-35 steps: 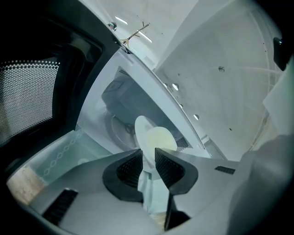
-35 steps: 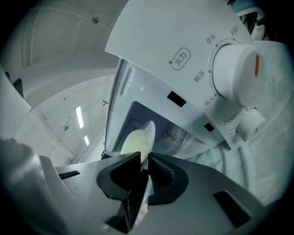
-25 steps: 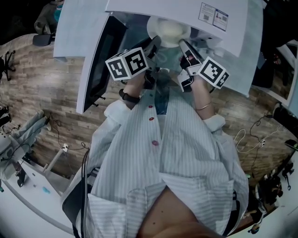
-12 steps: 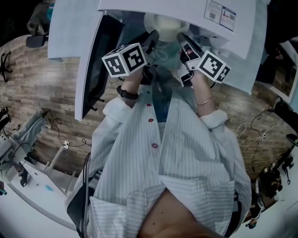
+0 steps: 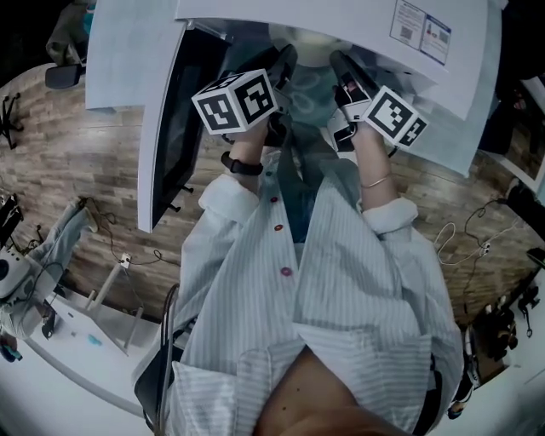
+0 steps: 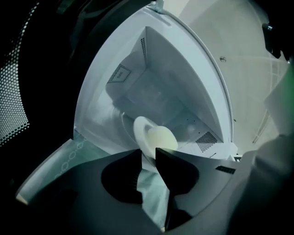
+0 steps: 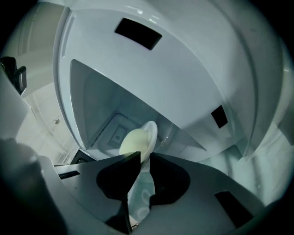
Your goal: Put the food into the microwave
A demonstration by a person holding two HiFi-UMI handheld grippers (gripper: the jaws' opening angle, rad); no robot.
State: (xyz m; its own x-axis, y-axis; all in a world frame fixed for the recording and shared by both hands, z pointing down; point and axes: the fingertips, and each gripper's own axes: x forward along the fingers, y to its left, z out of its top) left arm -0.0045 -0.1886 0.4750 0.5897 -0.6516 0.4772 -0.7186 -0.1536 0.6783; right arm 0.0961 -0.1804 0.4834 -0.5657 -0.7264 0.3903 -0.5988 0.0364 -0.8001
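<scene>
Both claws have travelled up the head view since the earlier frames, deeper into the mouth of the microwave [image 5: 358,17]. The plate [image 6: 141,133], plain to see a second ago, now sits mostly under the top's front edge.

Left claw [image 6: 148,151]: jaws have just been opening a little, with the plate rim between the tips. The pads look to be on it yet, though the angle is poor for judging contact. Right claw [image 7: 144,156]: jaws narrow, pinched on the opposite rim.

Position of load: the plate with its pale round food [image 6: 161,138] is inside the cavity, carried between the two claws, low and near the cavity floor [image 6: 151,103].

Step in hand: the set-down, judged late in the task. The next move calls for seating the plate flat on the floor and parting both claws clear of the rim. They then draw straight back out toward the bottom of the head view. Closing the door would follow.

Clearances:
- The door [image 5: 183,111] stands swung wide at the left of the head view. Its perforated window is dark at the left edge of the left gripper view, near that hand.
- The cavity walls [image 6: 183,78] leave open room above and to either side of the plate.
- The front sill [image 6: 98,140] lies just under the claws.
- A pale green patterned table cover [image 6: 50,173] shows beneath, through the jaw gaps.

Withdrawal likely wants a slight lift so the claws miss the sill.
</scene>
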